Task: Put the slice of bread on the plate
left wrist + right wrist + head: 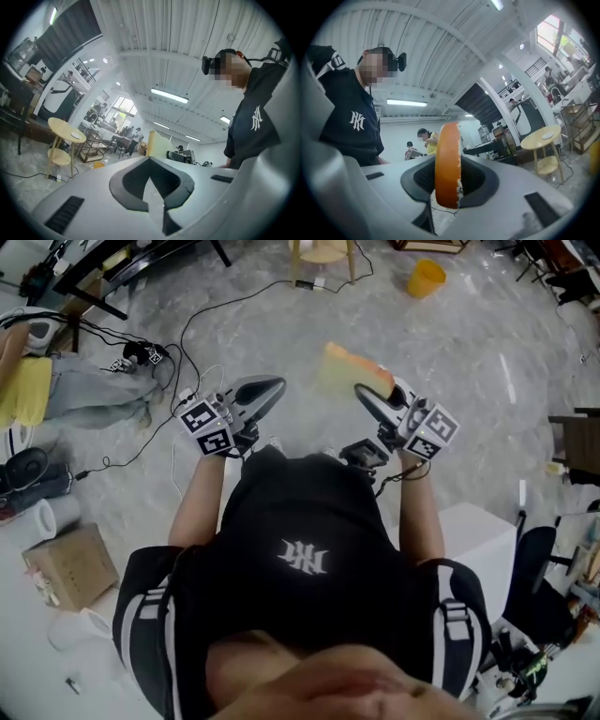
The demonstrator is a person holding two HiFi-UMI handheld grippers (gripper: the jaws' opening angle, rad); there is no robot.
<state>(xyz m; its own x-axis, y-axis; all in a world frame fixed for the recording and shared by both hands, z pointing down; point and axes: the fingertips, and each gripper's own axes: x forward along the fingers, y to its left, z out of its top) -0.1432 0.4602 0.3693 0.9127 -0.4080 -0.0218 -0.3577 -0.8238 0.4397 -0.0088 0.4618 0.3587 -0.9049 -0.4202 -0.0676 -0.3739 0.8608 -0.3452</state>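
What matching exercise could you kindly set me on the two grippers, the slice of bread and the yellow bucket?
Things:
1. left gripper
2. right gripper
3. slice of bread
4. yellow bucket

States or places:
A. standing on the floor
B. on edge between two jaws
C. nothing between its jaws
D. clamped on the bread

Pairs: 1-C, 2-D, 3-B, 4-A.

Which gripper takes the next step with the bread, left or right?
Right. The right gripper has the slice of bread clamped between its pads. The left gripper is shut on nothing, so it would likely need a handover first.
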